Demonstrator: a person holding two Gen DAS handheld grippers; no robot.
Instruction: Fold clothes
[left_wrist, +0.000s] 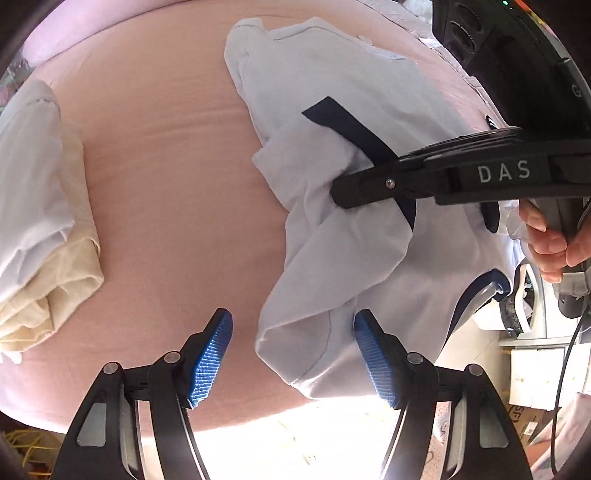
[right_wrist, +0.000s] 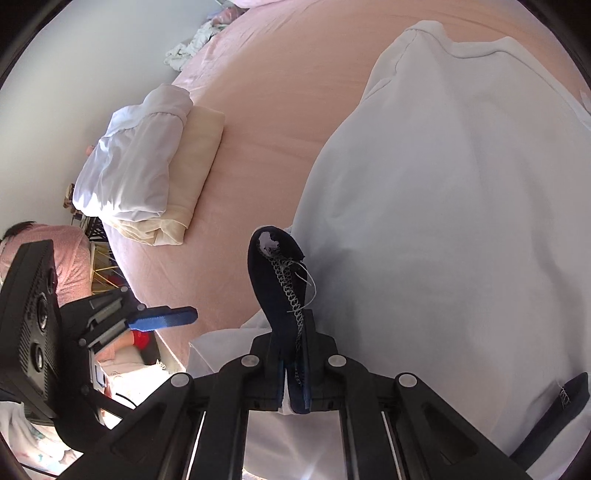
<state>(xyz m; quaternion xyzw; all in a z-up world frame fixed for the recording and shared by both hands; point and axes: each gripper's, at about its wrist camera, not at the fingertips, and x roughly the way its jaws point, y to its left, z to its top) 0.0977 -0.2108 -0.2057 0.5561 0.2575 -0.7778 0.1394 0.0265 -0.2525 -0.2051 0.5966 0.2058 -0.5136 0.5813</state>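
A pale blue shirt (left_wrist: 332, 110) with navy trim lies crumpled on the pink bed (left_wrist: 166, 166). My left gripper (left_wrist: 293, 354) is open, its blue pads either side of the shirt's near sleeve hem (left_wrist: 306, 332). My right gripper (left_wrist: 341, 192) reaches in from the right and is shut on the shirt's navy collar band (left_wrist: 354, 129). In the right wrist view the right gripper (right_wrist: 293, 369) clamps the navy band (right_wrist: 275, 280) with its white stitching, and the shirt (right_wrist: 461, 203) spreads ahead. The left gripper (right_wrist: 166, 318) shows at the left there.
A folded stack of white and cream clothes (left_wrist: 40, 221) lies on the bed's left side, also in the right wrist view (right_wrist: 147, 166). More crumpled laundry (right_wrist: 195, 44) lies at the far bed edge by the wall. The bed's near edge (left_wrist: 258, 417) drops to the floor.
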